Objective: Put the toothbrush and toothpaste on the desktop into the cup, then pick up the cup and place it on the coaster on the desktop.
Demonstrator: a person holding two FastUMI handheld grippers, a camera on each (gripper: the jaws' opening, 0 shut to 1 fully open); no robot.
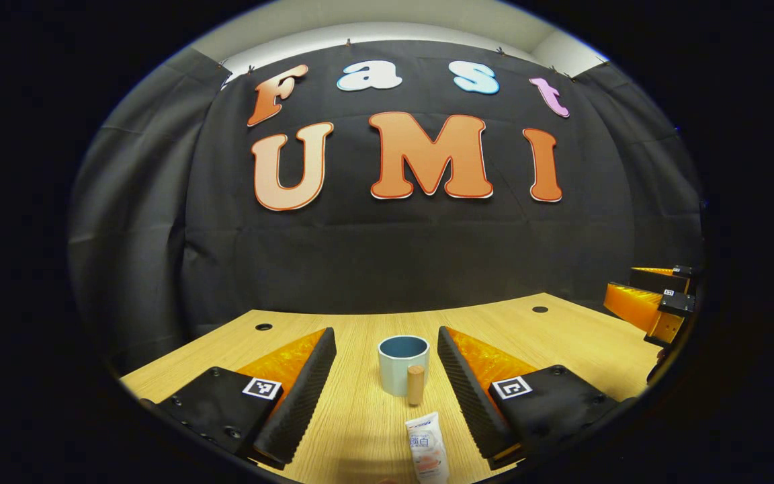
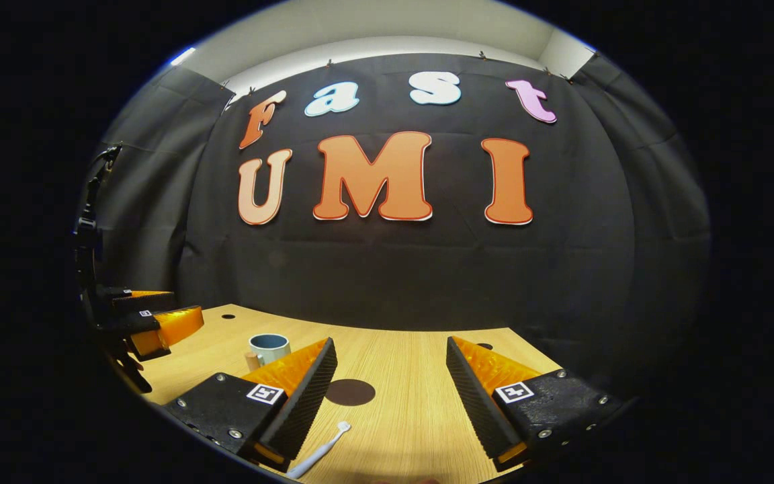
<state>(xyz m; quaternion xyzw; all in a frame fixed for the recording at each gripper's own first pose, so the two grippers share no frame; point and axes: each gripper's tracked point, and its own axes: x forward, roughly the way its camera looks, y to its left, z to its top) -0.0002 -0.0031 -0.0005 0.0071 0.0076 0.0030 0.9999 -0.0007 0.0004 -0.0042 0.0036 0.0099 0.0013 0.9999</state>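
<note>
A pale blue cup (image 1: 403, 364) with a wooden handle stands on the wooden desktop (image 1: 562, 336), straight ahead of my open left gripper (image 1: 387, 396). A white toothpaste tube (image 1: 427, 448) lies flat just in front of it, between the left fingers but touching neither. In the right gripper view the cup (image 2: 269, 348) is at the left. My right gripper (image 2: 390, 396) is open above the desk. A white toothbrush (image 2: 320, 452) lies by its left finger. A dark round coaster (image 2: 350, 392) rests between the fingers, farther ahead.
The other gripper (image 1: 652, 306) hangs at the right edge of the left gripper view, and at the left edge (image 2: 148, 323) of the right gripper view. Small cable holes (image 1: 264, 327) dot the desk's back edge. The black cloth wall closes the rear.
</note>
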